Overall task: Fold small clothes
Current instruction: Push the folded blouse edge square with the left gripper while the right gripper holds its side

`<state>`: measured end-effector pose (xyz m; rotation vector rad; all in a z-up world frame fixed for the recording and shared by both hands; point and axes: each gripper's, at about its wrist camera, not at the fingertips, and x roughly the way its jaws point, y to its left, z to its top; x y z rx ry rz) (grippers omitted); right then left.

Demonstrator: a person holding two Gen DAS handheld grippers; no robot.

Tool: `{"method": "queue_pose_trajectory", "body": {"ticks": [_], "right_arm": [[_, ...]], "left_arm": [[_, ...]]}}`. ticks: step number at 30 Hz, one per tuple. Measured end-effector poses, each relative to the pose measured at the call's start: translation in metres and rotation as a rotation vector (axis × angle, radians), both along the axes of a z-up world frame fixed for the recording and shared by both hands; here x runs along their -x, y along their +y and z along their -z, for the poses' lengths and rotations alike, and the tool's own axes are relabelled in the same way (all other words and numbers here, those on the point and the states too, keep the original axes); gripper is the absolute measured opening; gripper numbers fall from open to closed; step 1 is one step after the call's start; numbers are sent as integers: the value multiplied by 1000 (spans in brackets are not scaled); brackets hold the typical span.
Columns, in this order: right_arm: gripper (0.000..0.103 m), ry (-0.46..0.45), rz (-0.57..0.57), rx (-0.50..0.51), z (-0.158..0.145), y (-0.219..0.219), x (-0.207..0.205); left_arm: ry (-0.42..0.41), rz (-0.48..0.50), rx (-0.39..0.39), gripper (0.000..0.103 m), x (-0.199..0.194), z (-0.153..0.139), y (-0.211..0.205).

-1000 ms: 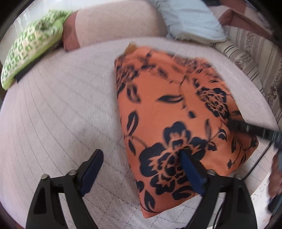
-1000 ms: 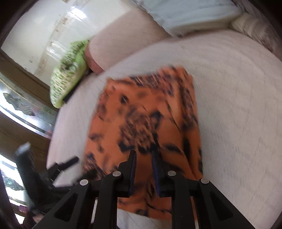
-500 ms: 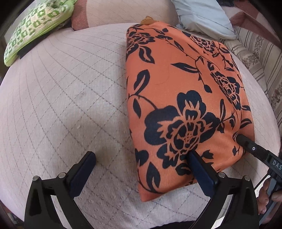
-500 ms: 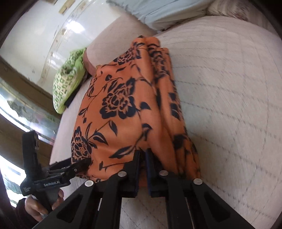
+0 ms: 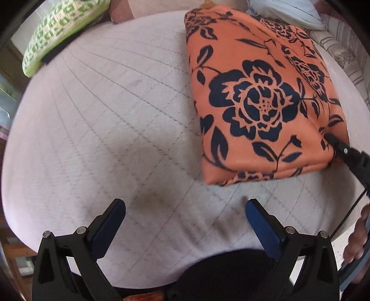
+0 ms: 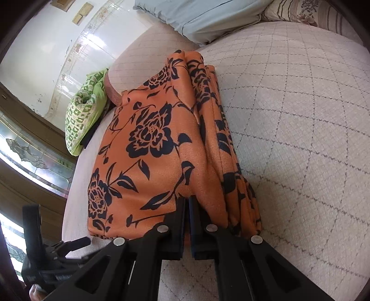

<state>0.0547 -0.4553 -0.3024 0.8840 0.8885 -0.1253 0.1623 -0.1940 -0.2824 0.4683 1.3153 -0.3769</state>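
A folded orange garment with dark blue flowers (image 5: 261,99) lies on the pale quilted bed (image 5: 115,120), at the upper right of the left wrist view. My left gripper (image 5: 185,215) is open and empty, hovering over bare quilt short of the garment's near edge. My right gripper (image 6: 186,203) is shut on the near edge of the orange garment (image 6: 148,148). It also shows at the right edge of the left wrist view (image 5: 333,142), pinching the garment's corner. Several stacked layers show along the garment's right side.
A green patterned pillow (image 5: 60,30) lies at the far left of the bed. A light blue pillow (image 6: 196,16) and a striped floral cushion (image 6: 321,14) lie at the far end. A wooden frame with patterned glass (image 6: 30,157) stands left of the bed.
My left gripper has drawn back off the garment and now hovers over bare quilt. My right gripper stays shut on the garment's edge; the garment sits closer and steadier in its view.
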Motion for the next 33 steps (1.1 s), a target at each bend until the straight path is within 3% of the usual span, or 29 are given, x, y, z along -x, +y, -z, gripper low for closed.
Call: {"method": "queue_pose_trajectory", "body": {"ticks": [8, 18, 24, 33], "right_arm": [[4, 2, -3, -6, -1, 1, 0], [4, -15, -17, -23, 3, -1, 2], [4, -20, -54, 28, -1, 2, 1], [4, -21, -106, -7, 2, -4, -2]], "left_arm": [[-136, -80, 42, 103, -1, -56, 14], [-286, -3, 24, 103, -48, -97, -33], [-298, -1, 42, 103, -71, -95, -63], [-268, -10, 61, 103, -91, -82, -95]]}}
